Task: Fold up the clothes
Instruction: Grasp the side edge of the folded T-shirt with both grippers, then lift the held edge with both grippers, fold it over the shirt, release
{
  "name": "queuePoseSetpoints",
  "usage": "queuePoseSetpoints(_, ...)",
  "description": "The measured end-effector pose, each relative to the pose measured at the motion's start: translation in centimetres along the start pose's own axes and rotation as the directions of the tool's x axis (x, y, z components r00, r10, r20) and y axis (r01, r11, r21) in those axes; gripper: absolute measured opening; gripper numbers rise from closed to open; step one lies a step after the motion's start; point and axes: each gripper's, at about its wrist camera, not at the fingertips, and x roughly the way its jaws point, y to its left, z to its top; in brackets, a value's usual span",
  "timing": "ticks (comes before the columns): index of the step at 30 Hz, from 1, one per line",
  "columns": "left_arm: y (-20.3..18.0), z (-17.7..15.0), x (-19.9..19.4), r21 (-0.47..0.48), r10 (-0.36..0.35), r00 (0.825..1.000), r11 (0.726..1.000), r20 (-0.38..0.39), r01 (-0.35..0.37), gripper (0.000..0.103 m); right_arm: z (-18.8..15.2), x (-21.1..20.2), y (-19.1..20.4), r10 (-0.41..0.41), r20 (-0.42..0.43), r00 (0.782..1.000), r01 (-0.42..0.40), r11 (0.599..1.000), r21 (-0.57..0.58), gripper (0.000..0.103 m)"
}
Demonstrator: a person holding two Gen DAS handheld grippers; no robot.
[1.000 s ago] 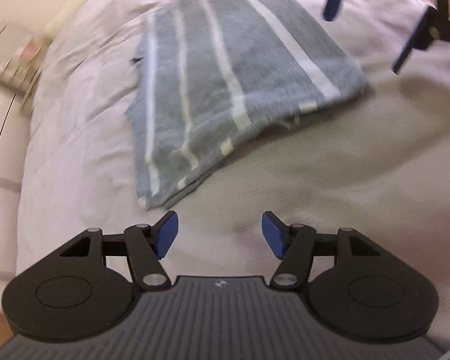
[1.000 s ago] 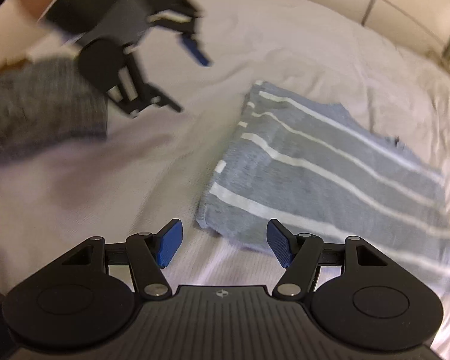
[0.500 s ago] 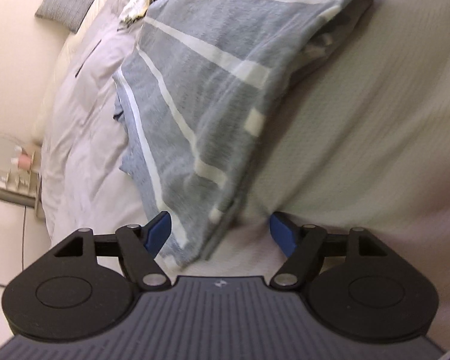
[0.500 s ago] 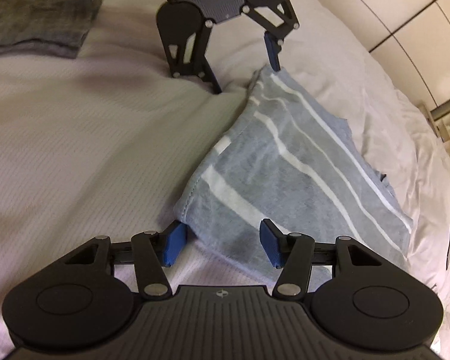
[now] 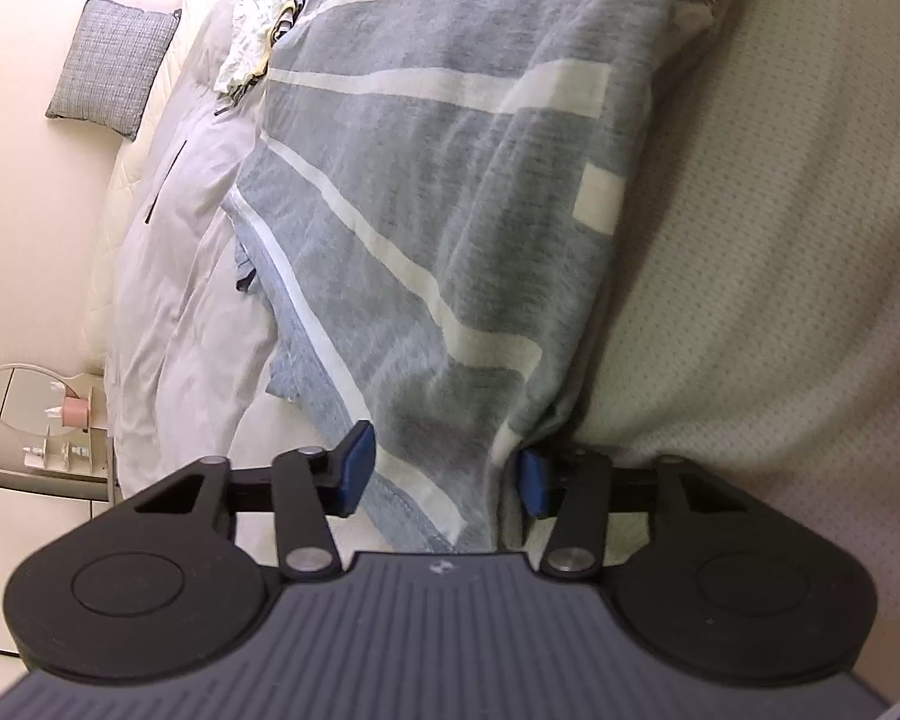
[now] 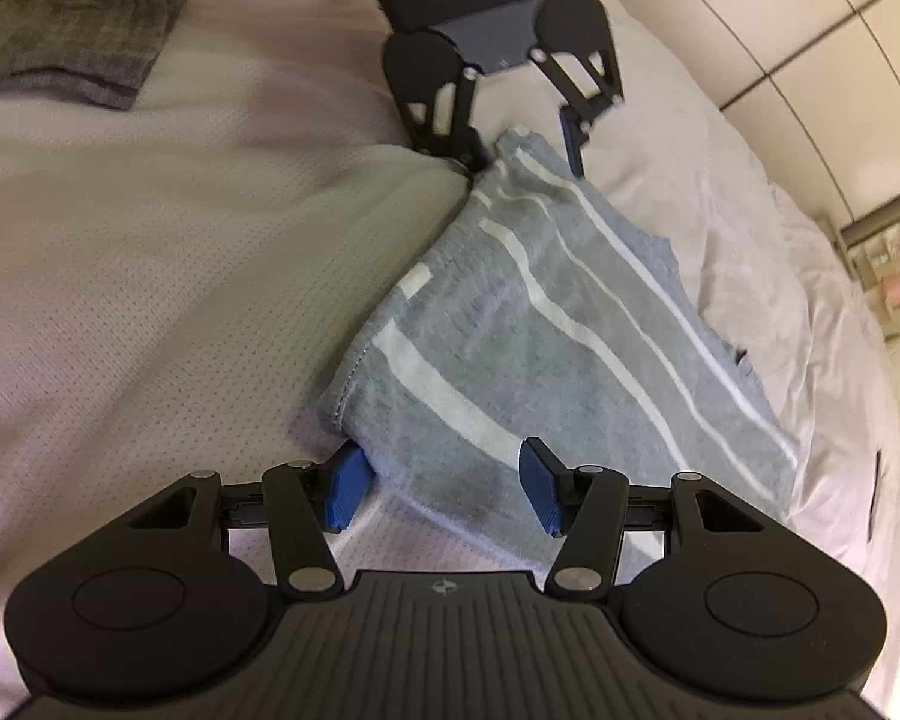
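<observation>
A grey-blue garment with white stripes (image 5: 450, 192) (image 6: 546, 330) lies folded on the white bed cover. My left gripper (image 5: 444, 474) is open, and one corner of the garment lies between its blue pads. At the opposite corner my right gripper (image 6: 441, 489) is open as well, with the cloth's edge between its pads. The left gripper (image 6: 519, 150) shows at the far corner in the right wrist view, fingers spread around the cloth.
A folded dark grey garment (image 6: 72, 18) rests on the bed (image 6: 150, 300) at the upper left. More clothes (image 5: 258, 30) and a grey cushion (image 5: 111, 63) lie beyond the striped one. A nightstand with a round mirror (image 5: 48, 414) stands beside the bed.
Both grippers have come down from above the bed to opposite corners of the striped garment, and each now has cloth between its open pads.
</observation>
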Motion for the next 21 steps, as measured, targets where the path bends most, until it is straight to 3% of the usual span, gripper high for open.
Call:
queuePoseSetpoints(1, 0.0, 0.0, 0.0, -0.004, -0.003, 1.000, 1.000, -0.001, 0.003, 0.036, 0.1, 0.2, 0.2, -0.004, 0.007, 1.000, 0.004, 1.000, -0.013, 0.054)
queuePoseSetpoints(3, -0.1, 0.0, 0.0, -0.012, -0.017, 1.000, 1.000, -0.005, 0.017, 0.021, 0.3, 0.3, 0.4, 0.000, 0.021, 1.000, 0.001, 1.000, -0.025, 0.052)
queuePoseSetpoints(5, -0.1, 0.1, -0.1, -0.015, -0.028, 1.000, 1.000, -0.009, 0.027, 0.012, 0.5, 0.3, 0.4, 0.008, 0.035, 0.999, -0.007, 0.999, -0.033, 0.045)
queuePoseSetpoints(8, 0.0, 0.2, -0.4, -0.032, -0.041, 0.999, 0.999, -0.018, 0.040, 0.005, 0.7, 0.4, 0.5, 0.020, 0.055, 0.998, -0.017, 0.999, -0.044, 0.026)
queuePoseSetpoints(10, 0.4, 0.3, -0.6, -0.055, -0.051, 0.998, 0.997, -0.027, 0.049, 0.003, 0.9, 0.5, 0.5, 0.028, 0.069, 0.997, -0.024, 0.998, -0.052, 0.005)
queuePoseSetpoints(21, 5.7, 1.5, -5.1, -0.070, -0.089, 0.995, 0.994, -0.052, 0.086, 0.001, 1.2, -4.8, -4.7, 0.048, 0.147, 0.988, -0.073, 0.982, 0.172, 0.001)
